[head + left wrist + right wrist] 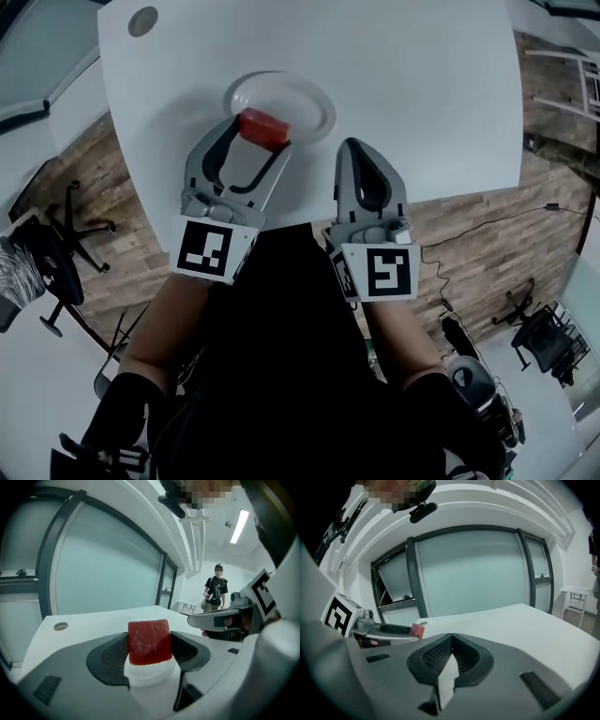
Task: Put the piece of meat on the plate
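Nearest: both forearms are reaching forward, each carrying a marker cube at the back of its tool.

Left tool: the jaws are clamping the piece of meat, a red block, by its two side faces. The pads are pressing flat on either side, so the block is sitting square and upright with top and underside free. Judgement: the side grip is leaving the underside clear for a flat set-down.

Directly beneath this tool's tips, the white plate is lying on the desk. The meat is hanging over the plate's inner area, on the side nearer the tool. White plate surface is showing right under the block in the left gripper view. I cannot tell whether the two are touching or just apart.

Right tool: the jaws are meeting tip to tip, gripping nothing. It is sitting just right of the left tool, tips over bare desk near the plate's rim, not touching it. Judgement: probably held aside so the drop spot is unobstructed.

Judgement: placing is nearly done, with lowering to contact and opening the jaws not yet done. Risk: the block sticking to one pad and tipping on release.

Farther ahead: a round cable port is sitting far ahead-left of the left tool. Well beyond the desk, a person is standing.
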